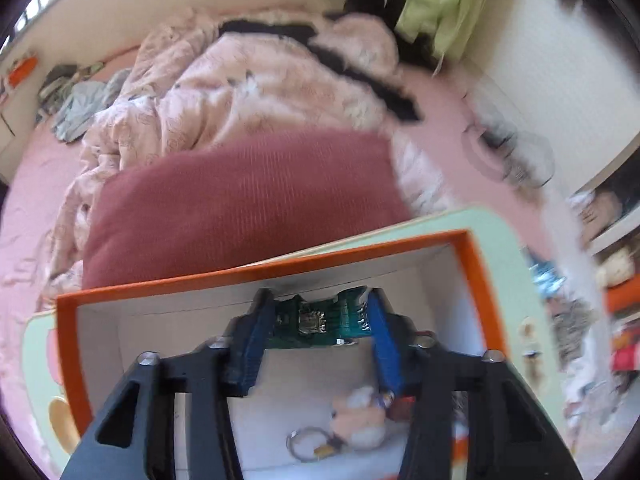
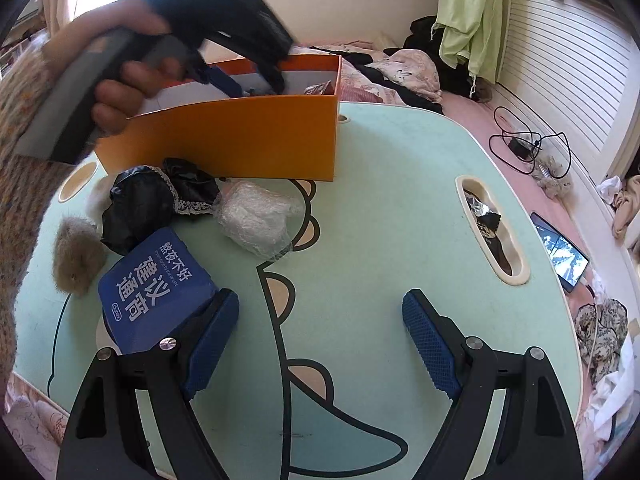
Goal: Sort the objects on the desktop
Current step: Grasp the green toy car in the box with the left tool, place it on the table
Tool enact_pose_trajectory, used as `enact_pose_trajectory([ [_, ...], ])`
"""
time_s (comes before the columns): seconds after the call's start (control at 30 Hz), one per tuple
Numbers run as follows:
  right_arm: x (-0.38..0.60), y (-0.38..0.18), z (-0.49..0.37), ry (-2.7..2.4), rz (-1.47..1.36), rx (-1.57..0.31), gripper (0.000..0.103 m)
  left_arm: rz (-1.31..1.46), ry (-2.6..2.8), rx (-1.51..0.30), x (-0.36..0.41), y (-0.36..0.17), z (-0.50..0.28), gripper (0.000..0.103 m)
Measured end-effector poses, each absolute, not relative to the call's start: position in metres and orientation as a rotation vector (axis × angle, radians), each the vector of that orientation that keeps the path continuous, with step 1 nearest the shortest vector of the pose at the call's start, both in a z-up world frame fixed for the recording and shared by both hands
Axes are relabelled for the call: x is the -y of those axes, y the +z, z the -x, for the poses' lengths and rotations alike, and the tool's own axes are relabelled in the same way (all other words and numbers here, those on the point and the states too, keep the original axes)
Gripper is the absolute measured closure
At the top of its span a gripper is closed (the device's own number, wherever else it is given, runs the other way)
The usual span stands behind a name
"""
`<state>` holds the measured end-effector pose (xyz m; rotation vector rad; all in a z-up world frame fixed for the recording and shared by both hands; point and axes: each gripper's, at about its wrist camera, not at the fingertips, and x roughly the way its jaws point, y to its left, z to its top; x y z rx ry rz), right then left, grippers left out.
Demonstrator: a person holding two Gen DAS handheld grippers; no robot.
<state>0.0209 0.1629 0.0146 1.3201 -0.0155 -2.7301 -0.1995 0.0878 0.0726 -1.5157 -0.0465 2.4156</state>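
A small green circuit board (image 1: pixel 316 322) sits pinched between the blue pads of the left tool (image 1: pixel 318 320), low in the centre of the left wrist view, inside the orange box (image 1: pixel 280 266). The pads press on the board's 2 short sides, so this tool is narrowed onto it. Below the board, on the box's white floor at the bottom of that frame, lie a small pink plush figure (image 1: pixel 360 416) and a metal key ring (image 1: pixel 306 442) touching it.

In the right wrist view the same orange box (image 2: pixel 240 136) stands in the upper left on the pale green worktop (image 2: pixel 400 200), and the left tool (image 2: pixel 224 76) reaches down over its rim, gripped by a hand (image 2: pixel 120 80).

Just in front of the box on the worktop lie a black lace-trimmed cloth bundle (image 2: pixel 152 196) and a clear plastic-wrapped lump (image 2: pixel 256 220), side by side and touching. Lower left of those, a blue tin with white Chinese lettering (image 2: pixel 156 284) lies flat, and a brown fur pompom (image 2: pixel 78 256) rests beside it at the left edge.

The right tool (image 2: pixel 320 340) hangs over the worktop at the bottom of the frame, spread wide with nothing between its pads; its left pad overlaps the corner of the blue tin.

Beyond the worktop's right rim, a phone (image 2: pixel 560 252) with a lit screen lies on the pink bed (image 2: pixel 520 184).
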Motion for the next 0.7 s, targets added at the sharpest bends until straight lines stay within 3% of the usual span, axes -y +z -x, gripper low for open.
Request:
enact_pose_trajectory([
  [0.13,-0.167,0.014,-0.016,-2.733,-1.320,0.017,0.019,1.477,2.466,0.013,-0.076,0.085,0.190,0.089],
  [0.17,-0.167,0.013,-0.015,-2.734,-1.320,0.017,0.019,1.493,2.477,-0.021,-0.077,0.083,0.191,0.082],
  [0.2,-0.166,0.013,-0.015,-2.735,-1.320,0.017,0.019,1.519,2.477,-0.043,-0.079,0.078,0.192,0.065],
  [0.23,-0.167,0.013,-0.014,-2.736,-1.320,0.017,0.019,1.541,2.472,-0.047,-0.080,0.074,0.194,0.055],
  [0.27,-0.167,0.012,-0.013,-2.736,-1.320,0.018,0.019,1.573,2.464,-0.037,-0.080,0.068,0.197,0.037],
  [0.3,-0.167,0.012,-0.013,-2.736,-1.319,0.018,0.019,1.603,2.454,-0.026,-0.082,0.063,0.200,0.031],
  [0.43,-0.167,0.012,-0.013,-2.741,-1.319,0.019,0.019,1.725,2.411,-0.041,-0.096,0.040,0.214,0.029],
  [0.53,-0.167,0.012,-0.012,-2.741,-1.319,0.022,0.019,1.760,2.392,-0.088,-0.112,0.029,0.221,0.022],
  [0.7,-0.167,0.011,-0.011,-2.742,-1.318,0.029,0.019,1.809,2.369,-0.177,-0.115,0.026,0.225,0.030],
])
